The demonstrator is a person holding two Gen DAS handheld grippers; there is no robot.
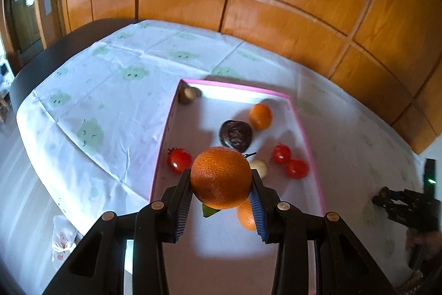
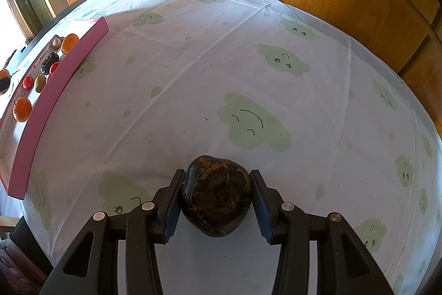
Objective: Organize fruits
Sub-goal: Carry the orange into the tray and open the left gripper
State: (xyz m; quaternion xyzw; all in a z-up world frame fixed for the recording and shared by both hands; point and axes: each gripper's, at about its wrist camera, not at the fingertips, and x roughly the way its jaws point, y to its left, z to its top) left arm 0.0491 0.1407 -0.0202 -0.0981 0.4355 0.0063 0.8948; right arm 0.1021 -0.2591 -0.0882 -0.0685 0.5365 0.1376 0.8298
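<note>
My left gripper is shut on an orange mandarin and holds it above the pink-rimmed tray. In the tray lie another mandarin, a dark wrinkled fruit, three red cherry tomatoes, a pale round fruit, a brown one and a mandarin under the held one. My right gripper has its fingers around a dark brown fruit on the tablecloth, right of the tray; the left pad touches it, the right shows a slight gap.
The table is covered by a white cloth with green cloud prints. Wooden wall panels stand behind it. The right gripper shows at the right edge of the left wrist view. A plastic bag lies on the floor at left.
</note>
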